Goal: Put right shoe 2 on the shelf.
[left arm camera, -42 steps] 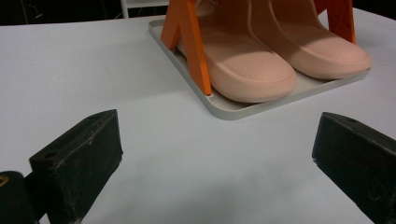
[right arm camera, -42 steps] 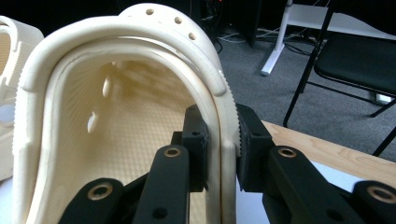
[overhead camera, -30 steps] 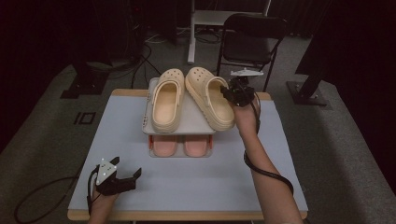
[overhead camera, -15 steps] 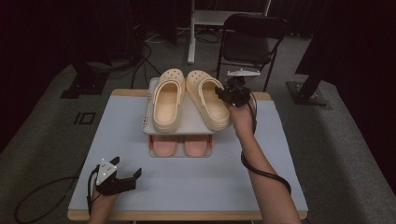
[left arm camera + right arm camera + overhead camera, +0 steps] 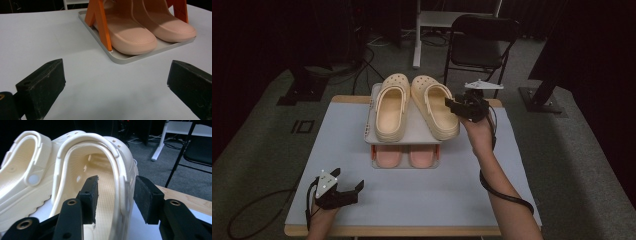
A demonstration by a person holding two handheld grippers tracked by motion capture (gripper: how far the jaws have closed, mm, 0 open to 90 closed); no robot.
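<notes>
Two cream clogs lie side by side on the grey top shelf (image 5: 414,134) of a small rack: the left clog (image 5: 391,105) and the right clog (image 5: 434,102). My right gripper (image 5: 454,106) is at the right clog's outer side. In the right gripper view this gripper (image 5: 116,195) straddles the side wall of the right clog (image 5: 100,152). Its jaws have just been opening, and the pads (image 5: 90,195) stand off the wall. My left gripper (image 5: 348,179) rests open on the table's front left, nothing between its jaws (image 5: 116,80).
Under the top shelf, two pink slippers (image 5: 130,35) (image 5: 387,156) sit on the rack's lower tray (image 5: 130,58) between orange posts (image 5: 101,22). The pale blue table mat (image 5: 432,200) spreads around the rack. A black chair (image 5: 479,37) stands behind the table.
The right clog's heel has swung left, so it now lies straight beside the left clog. The right gripper followed it slightly. The left gripper has stayed put.
</notes>
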